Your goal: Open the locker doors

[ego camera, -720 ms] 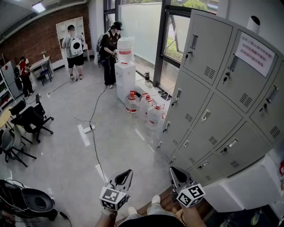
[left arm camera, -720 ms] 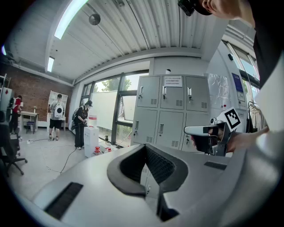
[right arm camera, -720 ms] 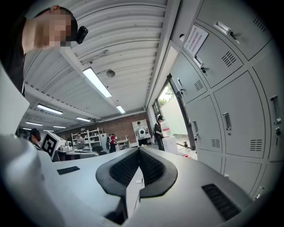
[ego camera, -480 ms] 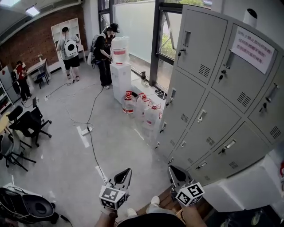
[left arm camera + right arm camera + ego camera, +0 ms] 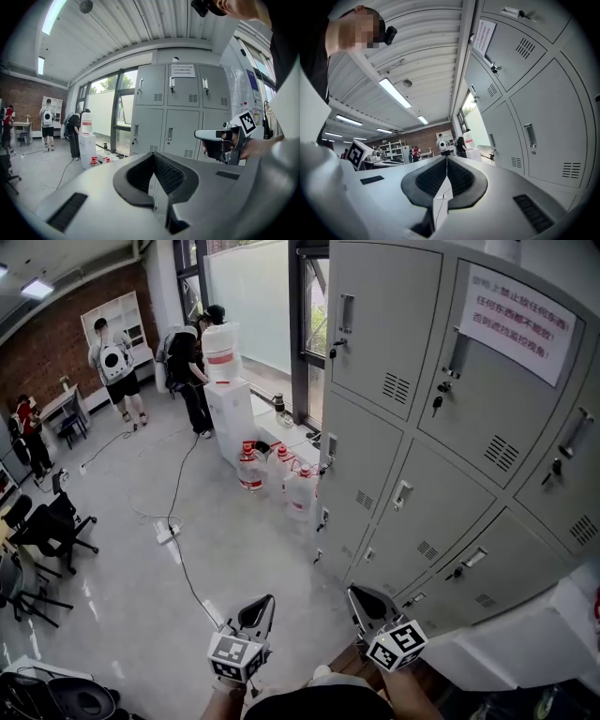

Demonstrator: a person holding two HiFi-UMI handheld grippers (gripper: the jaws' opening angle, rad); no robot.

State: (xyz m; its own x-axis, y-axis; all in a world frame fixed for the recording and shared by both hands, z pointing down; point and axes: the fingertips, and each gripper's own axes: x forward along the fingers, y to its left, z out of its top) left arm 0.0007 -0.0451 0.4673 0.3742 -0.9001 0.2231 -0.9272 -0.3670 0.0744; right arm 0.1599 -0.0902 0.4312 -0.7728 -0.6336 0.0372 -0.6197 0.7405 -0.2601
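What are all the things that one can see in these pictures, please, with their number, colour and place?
lockers: one bank, grey, right side, every visible door shut
notice: one, white with red print, on an upper locker door
water dispenser: one, white, near the window, with a bottle on top
water bottles: at least three, clear with red caps, on the floor beside the dispenser
people: three, mixed clothing, far end of the room
office chairs: two or more, black, left edge
cable: one, black, across the floor
left gripper: one, grey with black pads, jaws together, empty
right gripper: one, same colours, jaws together, empty
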